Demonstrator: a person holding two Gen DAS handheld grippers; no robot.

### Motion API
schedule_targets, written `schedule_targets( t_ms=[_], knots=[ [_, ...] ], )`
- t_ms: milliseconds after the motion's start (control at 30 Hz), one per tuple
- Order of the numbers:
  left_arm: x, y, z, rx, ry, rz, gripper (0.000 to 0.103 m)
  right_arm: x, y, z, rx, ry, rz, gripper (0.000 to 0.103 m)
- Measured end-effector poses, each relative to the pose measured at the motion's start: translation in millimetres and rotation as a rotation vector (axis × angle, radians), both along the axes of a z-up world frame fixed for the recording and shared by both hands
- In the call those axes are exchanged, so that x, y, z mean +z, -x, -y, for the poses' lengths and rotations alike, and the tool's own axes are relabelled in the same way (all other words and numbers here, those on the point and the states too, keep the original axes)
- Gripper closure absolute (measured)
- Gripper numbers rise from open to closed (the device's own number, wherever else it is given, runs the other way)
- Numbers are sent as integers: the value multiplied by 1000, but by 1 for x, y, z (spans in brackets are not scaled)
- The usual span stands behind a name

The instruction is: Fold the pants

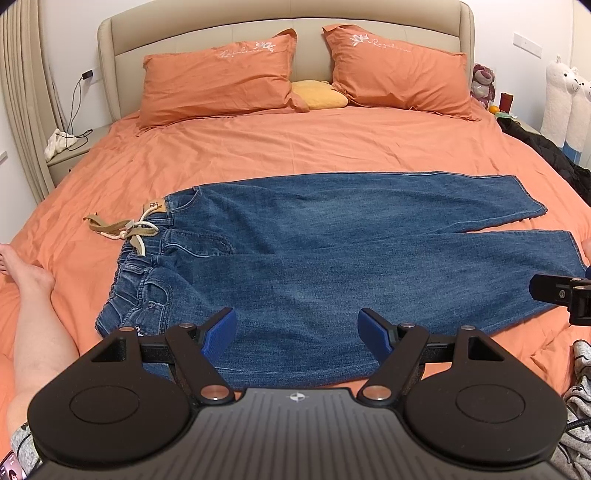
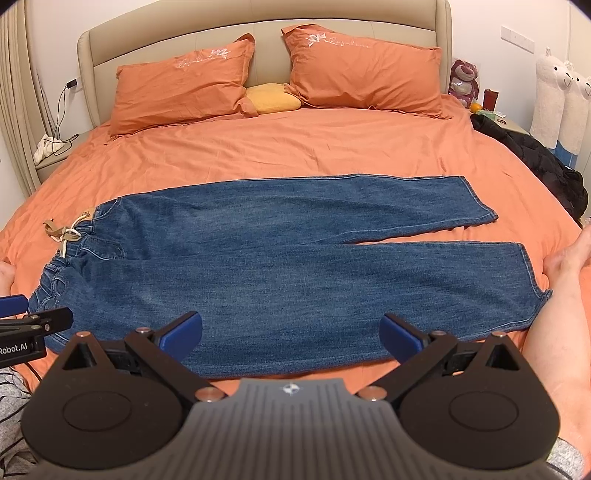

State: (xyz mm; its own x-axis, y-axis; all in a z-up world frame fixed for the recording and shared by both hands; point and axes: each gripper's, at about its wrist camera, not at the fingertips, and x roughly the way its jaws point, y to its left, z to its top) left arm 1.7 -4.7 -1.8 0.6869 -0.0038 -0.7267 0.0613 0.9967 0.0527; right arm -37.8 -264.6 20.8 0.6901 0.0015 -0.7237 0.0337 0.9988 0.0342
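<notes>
Through the left wrist camera I saw my left gripper with its blue pads spread wide, pinching nothing, hovering over the near edge of the jeans. The jeans lay flat across the orange bed, waistband to the left with a tan drawstring trailing onto the sheet, both legs running right and splitting apart near the hems. A bare leg rested on the bed at the left, and part of my right gripper showed at the right edge. Through the right wrist camera my right gripper was likewise spread and empty, above the near leg of the jeans. Two orange pillows leaned on the headboard with a yellow cushion between them. A black coat lay at the bed's right side.
</notes>
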Motion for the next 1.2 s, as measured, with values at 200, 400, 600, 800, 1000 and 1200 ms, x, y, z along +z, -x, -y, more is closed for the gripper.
schedule_targets(
  t_ms=[200,400,600,800,1000,1200],
  knots=[
    [1,0,0,-1,2,0,15,0,1,-1,1,0,0,5],
    [2,1,0,0,2,2,15,1,2,-2,1,1,4,5],
    [3,2,2,-4,1,-2,15,1,3,-1,3,0,4,5],
    [4,2,2,-4,1,-3,15,1,2,1,0,-4,-3,5],
    [4,3,2,-4,1,-3,15,1,3,1,2,-3,-3,5],
    [4,3,3,-6,-2,-6,15,2,3,1,2,-3,-5,5]
  ],
)
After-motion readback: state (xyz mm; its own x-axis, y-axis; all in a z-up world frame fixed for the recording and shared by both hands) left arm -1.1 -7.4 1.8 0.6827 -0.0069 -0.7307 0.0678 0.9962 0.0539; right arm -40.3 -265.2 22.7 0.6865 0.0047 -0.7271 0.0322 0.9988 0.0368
